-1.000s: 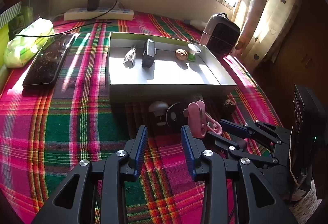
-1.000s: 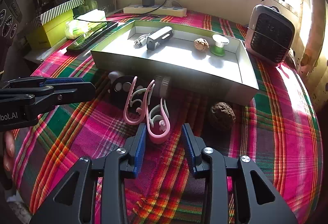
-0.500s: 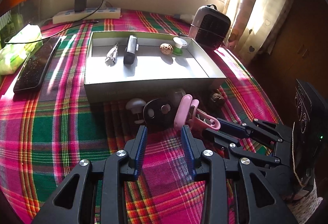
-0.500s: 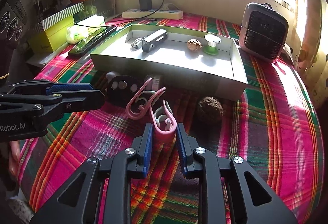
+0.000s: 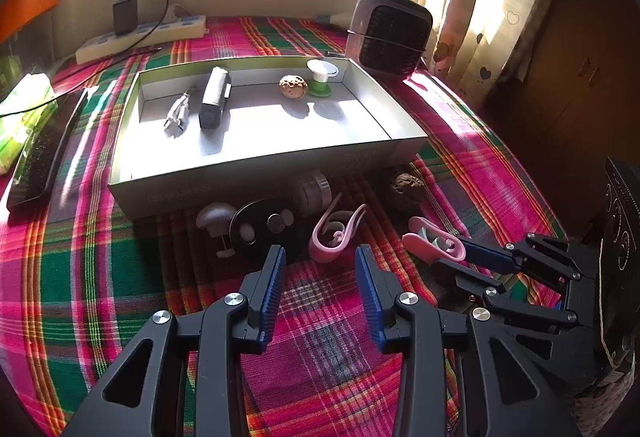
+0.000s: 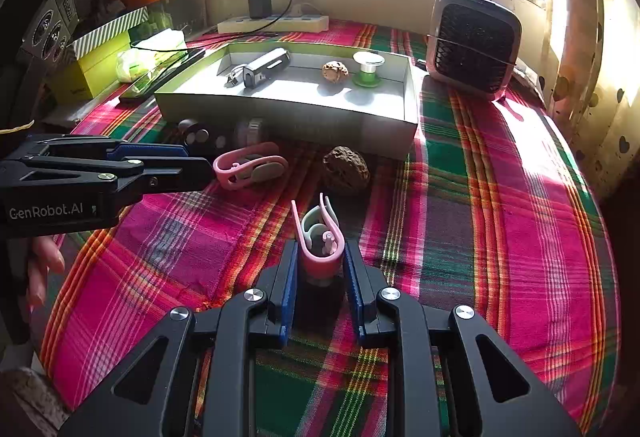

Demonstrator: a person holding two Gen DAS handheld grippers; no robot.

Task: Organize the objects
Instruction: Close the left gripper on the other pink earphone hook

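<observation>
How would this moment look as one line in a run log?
right gripper: shut on pink clip | left gripper: opening, empty | second pink clip: on cloth

Woven plaid tablecloth (image 6: 500, 221) (matt, cloth)

Left claw (image 5: 320, 269) opening, empty, near pink clip (image 5: 334, 235).

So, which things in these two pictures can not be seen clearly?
- Grey round item, left wrist view: in the box shadow, blurred.
- Same item, right wrist view: half hidden by the box wall.
- Box front print, left view: too faint.
- Phone, left view: cut by the edge.
</observation>
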